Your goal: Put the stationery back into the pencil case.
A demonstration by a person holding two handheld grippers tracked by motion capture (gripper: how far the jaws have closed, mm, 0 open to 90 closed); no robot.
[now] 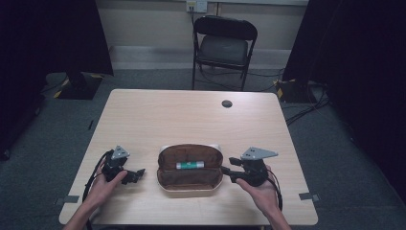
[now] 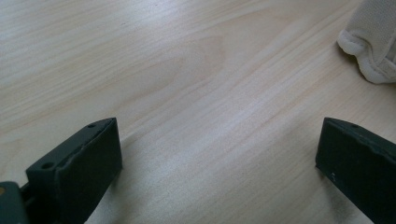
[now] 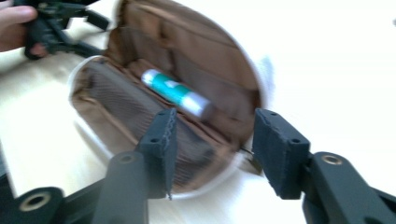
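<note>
A white pouch with a brown lining [image 1: 189, 179] lies open near the table's front edge. A green and white tube [image 1: 189, 165] rests inside it along the fold, and the right gripper view shows the tube [image 3: 180, 94] just beyond the jaws. My left gripper [image 1: 139, 174] rests open on the wood left of the pouch, pointing at it. The pouch's white edge [image 2: 373, 51] sits at the upper right of the left gripper view. My right gripper [image 1: 225, 172] is open at the pouch's right end, with nothing held between its jaws.
A black folding chair [image 1: 223, 45] stands behind the wooden table [image 1: 191, 115]. A small dark round spot [image 1: 227, 103] sits near the table's far edge. Dark curtains hang at both sides and cables lie on the floor at the right.
</note>
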